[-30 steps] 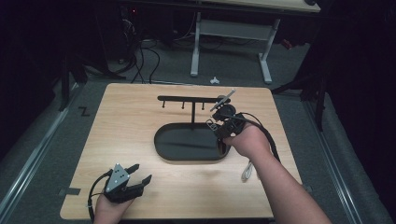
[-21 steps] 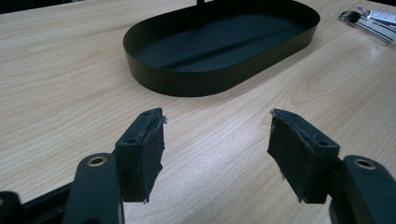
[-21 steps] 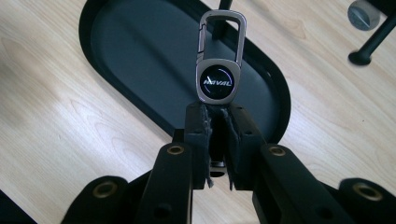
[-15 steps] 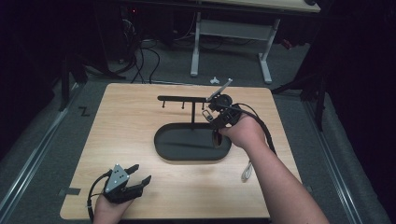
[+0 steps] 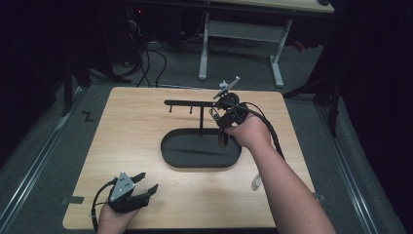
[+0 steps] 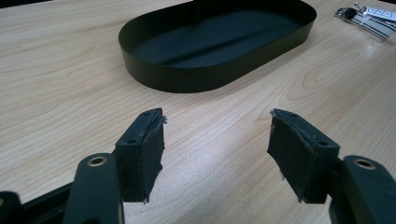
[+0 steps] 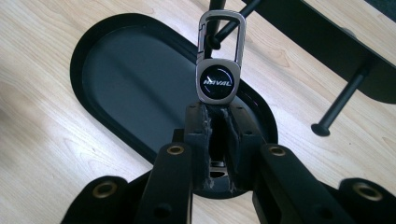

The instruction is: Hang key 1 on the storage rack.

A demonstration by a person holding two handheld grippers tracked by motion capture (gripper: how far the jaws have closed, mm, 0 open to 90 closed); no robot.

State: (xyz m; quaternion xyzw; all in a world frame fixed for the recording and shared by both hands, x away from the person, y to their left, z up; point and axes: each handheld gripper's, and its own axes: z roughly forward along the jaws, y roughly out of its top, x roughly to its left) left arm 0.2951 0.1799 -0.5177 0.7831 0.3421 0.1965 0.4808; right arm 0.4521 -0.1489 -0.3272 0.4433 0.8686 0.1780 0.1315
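Note:
My right gripper [image 7: 218, 111] is shut on the lower end of a metal keychain [image 7: 218, 80], a carabiner with a round dark emblem. Its loop stands upright against the knob end of a peg [image 7: 213, 43] on the black hanger bar [image 7: 327, 44]; whether the peg passes through the loop is unclear. In the high view the right gripper [image 5: 220, 111] sits at the bar's [image 5: 190, 103] right end, above the far rim of the black oval tray [image 5: 162, 148]. My left gripper [image 5: 147, 181] rests near the table's front left, open and holding nothing [image 6: 217, 122].
The tray [image 6: 196, 77] lies ahead of the left gripper, its inside bare. A white tag with keys [image 6: 369, 14] lies on the wooden table [image 5: 136, 122] right of the tray. A second peg [image 7: 337, 106] hangs from the bar. Desk legs and cables stand beyond the table.
My right gripper has moved up and away from me with the keychain, from over the tray's right end to the hanger bar's right end. The left gripper has stayed put.

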